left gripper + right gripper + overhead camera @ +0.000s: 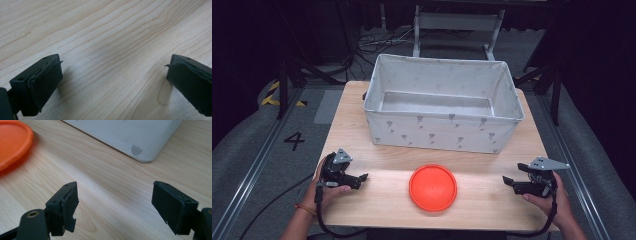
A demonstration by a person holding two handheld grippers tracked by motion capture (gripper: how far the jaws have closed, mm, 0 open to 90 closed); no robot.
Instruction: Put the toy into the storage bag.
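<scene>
High view: wooden table [362,100] | grey floor [257,135] | left tool [362,178], right tool [509,181] released

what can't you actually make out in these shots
- Underside of the round orange plastic disc: it lies flat on the light wooden table in the high view; the right gripper view cuts it off at the left edge.
- Near floor of the white fabric bin with grey print: hidden by its front wall in the high view.
- Print on the bin: too small to identify.
- Left claw: open, bare wood between.
</scene>
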